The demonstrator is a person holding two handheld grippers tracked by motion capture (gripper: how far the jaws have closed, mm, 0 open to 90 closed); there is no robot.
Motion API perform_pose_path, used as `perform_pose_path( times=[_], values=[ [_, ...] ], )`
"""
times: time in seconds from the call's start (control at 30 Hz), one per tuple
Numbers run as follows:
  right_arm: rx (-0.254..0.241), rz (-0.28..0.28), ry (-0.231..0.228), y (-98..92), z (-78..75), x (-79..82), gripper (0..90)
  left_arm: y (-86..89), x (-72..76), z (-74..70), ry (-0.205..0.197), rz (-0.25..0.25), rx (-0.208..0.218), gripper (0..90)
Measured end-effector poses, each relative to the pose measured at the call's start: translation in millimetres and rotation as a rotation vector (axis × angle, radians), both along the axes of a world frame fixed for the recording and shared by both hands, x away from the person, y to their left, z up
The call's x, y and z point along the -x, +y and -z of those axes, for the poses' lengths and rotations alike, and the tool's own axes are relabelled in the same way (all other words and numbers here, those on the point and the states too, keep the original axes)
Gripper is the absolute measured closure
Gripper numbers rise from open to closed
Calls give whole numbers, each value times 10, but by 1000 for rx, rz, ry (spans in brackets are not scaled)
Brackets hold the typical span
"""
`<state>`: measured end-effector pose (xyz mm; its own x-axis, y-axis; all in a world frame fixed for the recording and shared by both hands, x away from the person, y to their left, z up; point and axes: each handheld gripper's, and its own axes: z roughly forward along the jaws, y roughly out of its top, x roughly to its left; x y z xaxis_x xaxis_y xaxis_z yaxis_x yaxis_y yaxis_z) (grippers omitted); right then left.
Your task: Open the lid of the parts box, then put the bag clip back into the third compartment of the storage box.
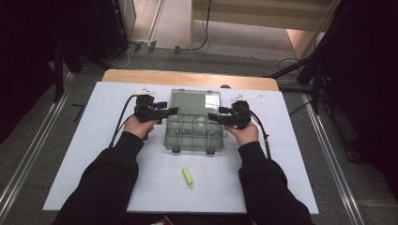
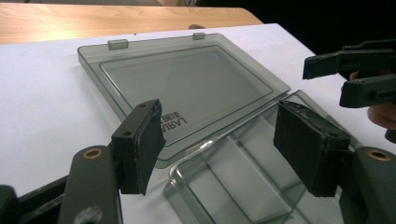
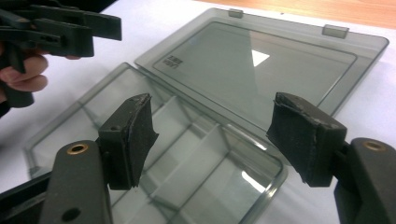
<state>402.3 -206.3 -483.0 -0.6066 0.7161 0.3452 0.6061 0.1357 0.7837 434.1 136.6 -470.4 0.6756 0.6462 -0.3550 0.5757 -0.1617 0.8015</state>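
A clear compartment box [image 1: 193,133] sits at the centre of the white table [image 1: 94,140], its lid [image 1: 195,102] laid flat open toward the top of the frame. The left gripper [image 1: 170,111] and right gripper [image 1: 213,116] flank it with jaws spread, gripping nothing (a yellow marker [image 1: 188,177] lies below the box, well apart).

A smoky-grey clear box [image 1: 193,126], a yellow-green marker [image 1: 187,177], a white table [image 1: 84,154], black grippers.
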Motion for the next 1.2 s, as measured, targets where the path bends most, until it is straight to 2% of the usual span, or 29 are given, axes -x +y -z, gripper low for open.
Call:
perform_pose_path(
  times=[0.1,0.17,0.2,0.3,0.47,0.77,0.93,1.2],
  values=[
    [-15,-8,0,-6,-34,46,303,10,30,-35,23,18,3,319],
    [-12,-20,-7,4,-46,80,303,20,55,-55,38,34,23,319],
    [-6,-25,-10,13,-51,97,302,20,73,-64,38,40,27,318],
    [-6,-48,-9,32,-65,137,303,22,127,-91,13,47,3,318],
    [-4,-72,-13,52,-85,230,303,41,199,-115,10,65,-14,318],
    [8,-107,-7,89,-62,403,305,47,281,-154,3,78,-5,318],
    [5,-118,-12,72,-79,477,305,64,364,-165,-7,96,-7,318],
    [5,-146,-4,72,-95,600,297,108,535,-159,0,133,-22,319]
  ],
)
